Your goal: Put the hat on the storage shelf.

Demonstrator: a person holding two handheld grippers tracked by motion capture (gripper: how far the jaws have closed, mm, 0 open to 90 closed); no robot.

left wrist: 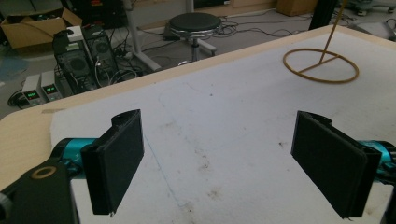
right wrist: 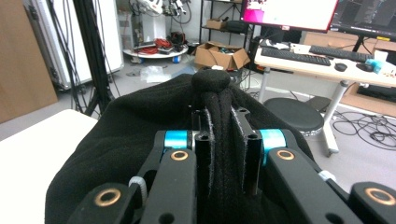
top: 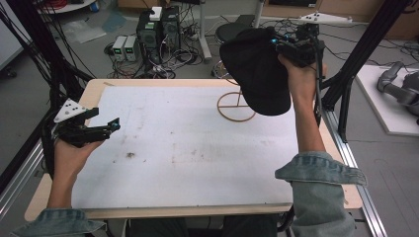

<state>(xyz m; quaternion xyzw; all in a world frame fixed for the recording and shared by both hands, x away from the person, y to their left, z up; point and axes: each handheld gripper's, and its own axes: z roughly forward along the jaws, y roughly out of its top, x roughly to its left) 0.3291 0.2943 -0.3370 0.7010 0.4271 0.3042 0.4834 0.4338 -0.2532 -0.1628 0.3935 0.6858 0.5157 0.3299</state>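
Observation:
A black cap (top: 257, 69) hangs in the air over the table's far right, above a thin wooden ring stand (top: 236, 106). My right gripper (top: 284, 47) is shut on the cap's fabric; in the right gripper view the jaws pinch a fold of the black cap (right wrist: 140, 140) just below its top button (right wrist: 212, 80). My left gripper (top: 111, 127) is held at the table's left edge, open with nothing between its pads (left wrist: 119, 158). The wooden ring stand (left wrist: 321, 65) lies ahead to the right in the left gripper view.
A white mat (top: 188, 148) with faint stains covers the wooden table (top: 94, 89). Behind the table stand a black stool (top: 230, 30), computer towers (top: 158, 29) and tangled cables. Black frame posts (top: 356, 54) rise at the right.

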